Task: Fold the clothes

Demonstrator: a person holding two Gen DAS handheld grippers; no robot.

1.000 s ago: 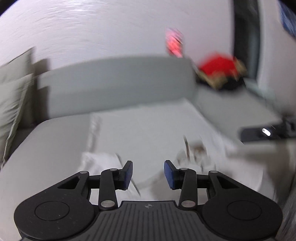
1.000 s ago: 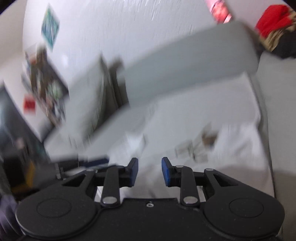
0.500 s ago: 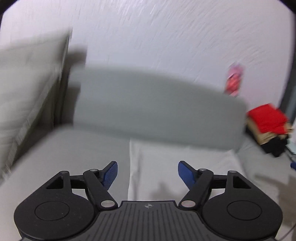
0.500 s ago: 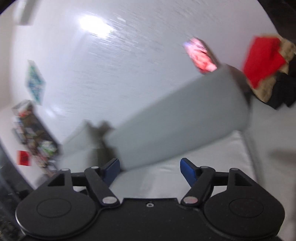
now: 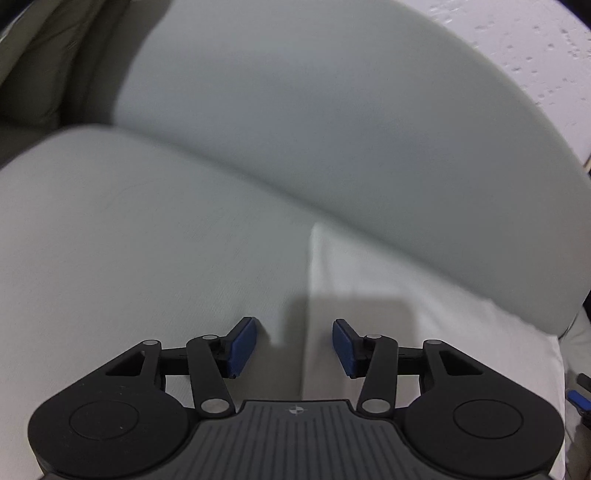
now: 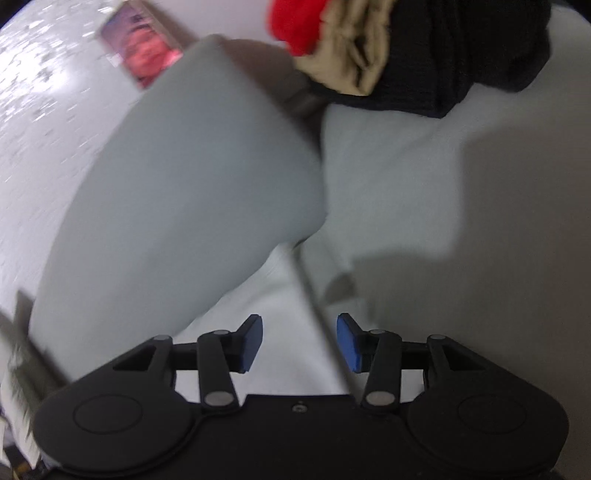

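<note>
A white garment (image 5: pixel 406 295) lies flat on the grey sofa seat (image 5: pixel 147 240), its far edge against the backrest. My left gripper (image 5: pixel 293 345) is open, low over the garment's left edge, with nothing between its blue pads. In the right wrist view the same white garment (image 6: pixel 288 306) shows its right edge running between the fingers of my right gripper (image 6: pixel 299 343), which is open too. Whether either gripper touches the cloth is unclear.
The grey backrest cushion (image 5: pixel 332 129) rises just beyond both grippers. A stack of folded clothes, red (image 6: pixel 295 22), tan (image 6: pixel 351 55) and black (image 6: pixel 461 55), sits on the seat at the far right. A pale wall with a red picture (image 6: pixel 144 55) stands behind.
Both grippers opened wide, then moved forward and down to the far edge of the white garment. The left is now at its left corner, the right at its right corner.
</note>
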